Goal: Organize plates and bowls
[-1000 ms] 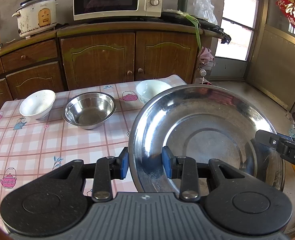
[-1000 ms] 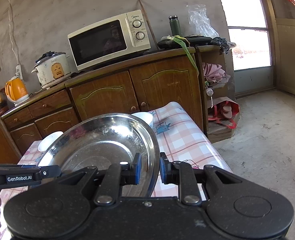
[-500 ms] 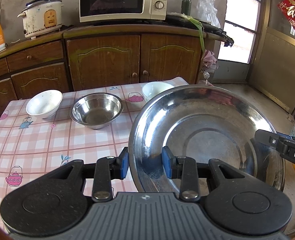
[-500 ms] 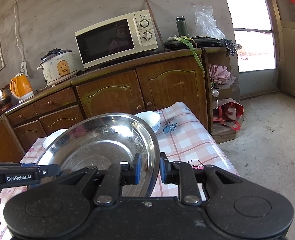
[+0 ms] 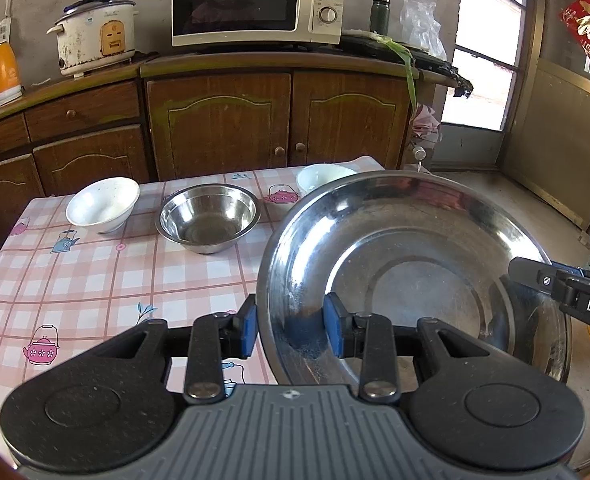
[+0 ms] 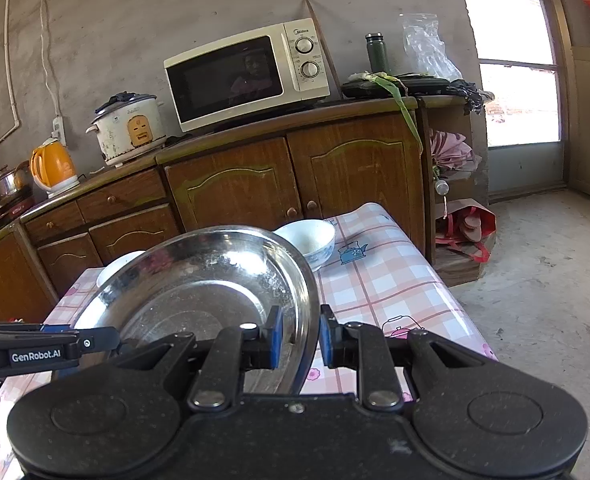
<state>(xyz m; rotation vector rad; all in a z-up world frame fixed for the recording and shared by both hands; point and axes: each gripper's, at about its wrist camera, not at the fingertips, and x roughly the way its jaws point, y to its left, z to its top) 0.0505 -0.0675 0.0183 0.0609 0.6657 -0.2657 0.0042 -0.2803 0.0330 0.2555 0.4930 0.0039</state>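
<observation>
"GenRobot.AI" stands on the left gripper (image 6: 295, 342), beside the plate (image 6: 199, 280); "DAS" shows, cut off, on the right gripper (image 5: 511, 276). Microwave (image 5: 255, 2) brand too small to read.

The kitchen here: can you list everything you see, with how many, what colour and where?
steel plate: 1, silver, held above the table's right side
steel bowl: 1, silver, table middle
ceramic bowls: 2, white, far left and far right of table
tablecloth: 1, pink check with teapots
microwave: 1, cream, on counter
rice cooker: 1, white, counter left
kettle: 1, orange, counter far left
flask: 1, dark green, beside microwave
cabinets: brown wood, behind table
left gripper: black, blue pads, clamped on plate's left rim
right gripper: same, clamped on right rim
</observation>
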